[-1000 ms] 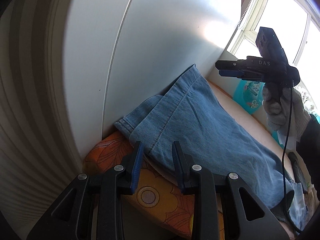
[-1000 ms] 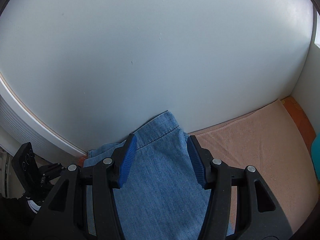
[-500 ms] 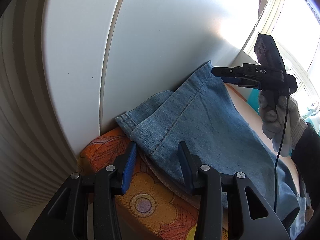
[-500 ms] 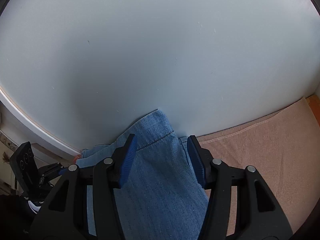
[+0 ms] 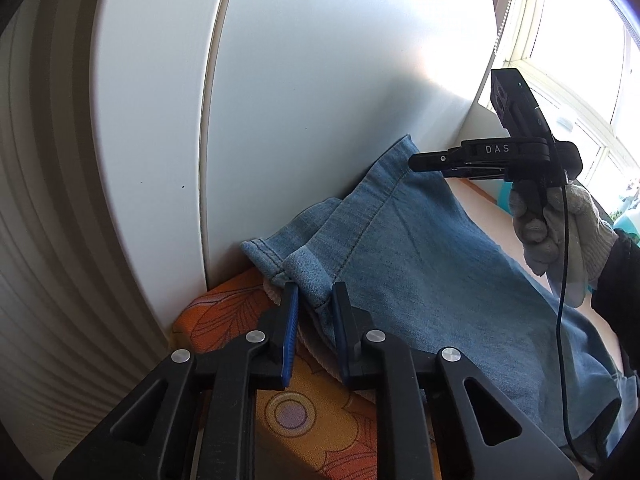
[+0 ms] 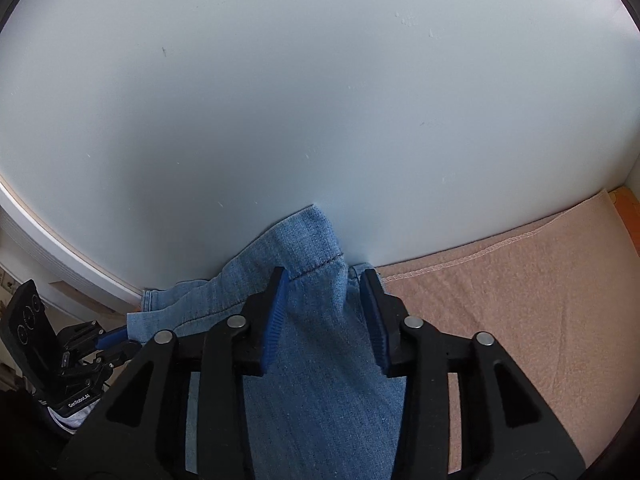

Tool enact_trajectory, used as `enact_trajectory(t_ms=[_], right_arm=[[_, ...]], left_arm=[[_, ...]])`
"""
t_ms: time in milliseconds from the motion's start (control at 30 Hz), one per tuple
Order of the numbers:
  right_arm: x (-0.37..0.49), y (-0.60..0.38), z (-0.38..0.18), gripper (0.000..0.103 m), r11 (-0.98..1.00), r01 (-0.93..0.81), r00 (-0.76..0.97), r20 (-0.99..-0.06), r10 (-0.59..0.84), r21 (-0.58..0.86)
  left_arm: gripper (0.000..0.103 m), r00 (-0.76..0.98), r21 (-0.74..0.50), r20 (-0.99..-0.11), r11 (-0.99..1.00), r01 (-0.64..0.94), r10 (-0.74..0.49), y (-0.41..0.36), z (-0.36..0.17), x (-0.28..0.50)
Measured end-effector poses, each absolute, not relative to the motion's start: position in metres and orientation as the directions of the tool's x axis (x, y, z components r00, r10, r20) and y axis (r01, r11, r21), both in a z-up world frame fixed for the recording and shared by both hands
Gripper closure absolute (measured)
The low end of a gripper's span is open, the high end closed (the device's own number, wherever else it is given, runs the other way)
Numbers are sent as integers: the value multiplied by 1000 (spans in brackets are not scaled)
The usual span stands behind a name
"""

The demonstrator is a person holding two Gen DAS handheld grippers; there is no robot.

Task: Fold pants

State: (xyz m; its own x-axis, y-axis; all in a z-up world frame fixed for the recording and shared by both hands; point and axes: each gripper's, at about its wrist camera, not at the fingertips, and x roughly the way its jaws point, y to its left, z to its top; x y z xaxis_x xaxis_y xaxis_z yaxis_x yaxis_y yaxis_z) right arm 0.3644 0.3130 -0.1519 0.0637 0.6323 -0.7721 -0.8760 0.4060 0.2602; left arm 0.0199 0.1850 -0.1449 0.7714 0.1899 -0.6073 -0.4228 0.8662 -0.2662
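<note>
Blue denim pants [image 5: 420,272] lie on a covered surface, their leg hems against a white wall. My left gripper [image 5: 314,308] is closing and pinches the near hem corner, which fills the gap between its pads. My right gripper [image 6: 324,296] points down at the far hem of the pants [image 6: 320,380]. Its jaws are closing with bunched denim between them, and the right pad stands just clear of the cloth. The right gripper [image 5: 414,160] also shows in the left wrist view, held by a gloved hand [image 5: 560,224]. The left gripper [image 6: 116,340] sits at the lower left of the right wrist view.
A white wall panel [image 5: 320,100] stands right behind the hems. An orange flowered cover [image 5: 320,412] lies under the pants on the left, and a peach towel [image 6: 500,300] on the right. A bright window [image 5: 580,40] and a teal bottle [image 5: 628,224] are at the far right.
My left jaws widened, then narrowed onto the hem corner, which now curls between them. My right gripper sank toward the far hem and its jaws narrowed around the denim.
</note>
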Motion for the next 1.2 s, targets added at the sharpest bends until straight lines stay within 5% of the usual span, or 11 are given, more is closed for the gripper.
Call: enact_trajectory(t_ms=[100,167,267,400,467,533,600,633,667,933,1200], right_arm=[[360,313,-152,63,386,-884,48,-769,637,265],[354,312,-151,85,376,-897,60,-779,625,233],[349,309,-151,90,363,-904,56,-780,623,226],[349,307,-152,90,363,-906,59,-786,616,216],[347,312,-152,90,368,-907,67,-794,604,203],[349,313,-153,90,383,-900,74,-794,603,207],[345,313,-154,90,386,-899,80,-790,608,206],[336,316,-157,94,381,-904,86,-789,609,195],[328,319,-159,96,373,-910,92,-788,608,181],[313,315,-140,99,388,-909,132,-776,616,154],[317,326,-142,100,441,-887,182,-772,609,139]], left_arm=[[92,777,-242,-598,880,-410,197,178,-140,16],[92,781,-223,-591,891,-397,200,173,-137,16],[92,784,-244,-595,890,-384,176,175,-138,20],[91,772,-284,-617,870,-403,156,183,-144,33],[75,761,-302,-632,856,-419,149,188,-146,35],[75,767,-289,-621,863,-415,161,189,-146,36],[78,767,-232,-613,884,-406,191,185,-145,38],[93,770,-220,-607,889,-402,198,184,-145,38],[95,777,-226,-600,890,-396,193,185,-145,36],[96,820,-186,-515,901,-391,249,192,-123,16],[96,815,-175,-521,903,-391,252,201,-130,16]])
